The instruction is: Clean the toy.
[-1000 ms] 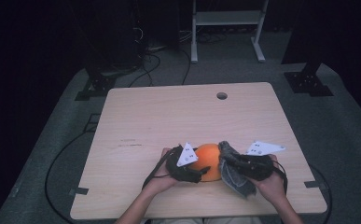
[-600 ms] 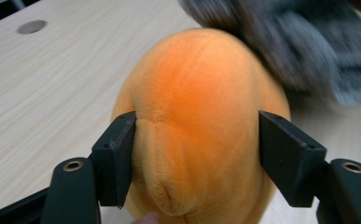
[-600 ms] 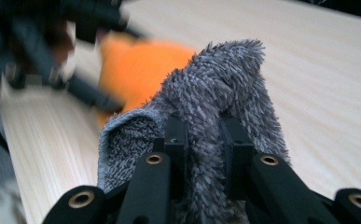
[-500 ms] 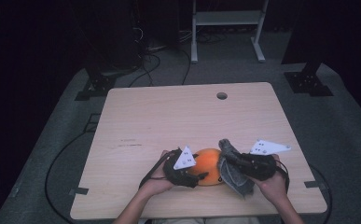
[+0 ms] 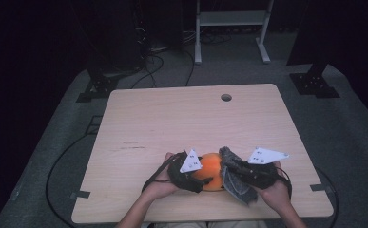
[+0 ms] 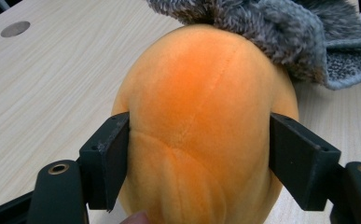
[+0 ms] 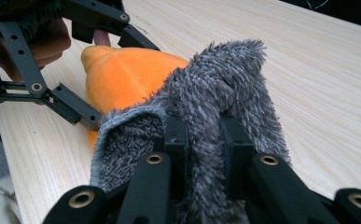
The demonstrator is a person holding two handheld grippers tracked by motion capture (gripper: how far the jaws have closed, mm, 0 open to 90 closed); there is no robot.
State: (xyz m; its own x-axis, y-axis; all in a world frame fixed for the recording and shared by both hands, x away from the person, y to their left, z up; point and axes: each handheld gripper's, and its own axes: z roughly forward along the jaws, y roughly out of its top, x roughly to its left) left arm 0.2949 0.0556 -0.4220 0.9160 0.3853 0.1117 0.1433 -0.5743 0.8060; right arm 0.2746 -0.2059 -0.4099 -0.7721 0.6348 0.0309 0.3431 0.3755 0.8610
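Near table (image 5: pixel 172 118) edge, left gripper (image 6: pixel 199 158) is clasping the orange plush toy (image 6: pixel 201 116) across its belly, jaws about half open and just widening again, pads touching the nap. Right gripper (image 7: pixel 205 140) is pinching a grey fuzzy cloth (image 7: pixel 225 88), jaws nearly closed on a bunched fold, cloth draping against the toy's far end. Toy is probably light and squashy; gripping across the middle is suiting it best

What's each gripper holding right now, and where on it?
The left gripper clamps the orange plush across its rounded sides. The right gripper is shut on a bunched fold of the grey fuzzy cloth.
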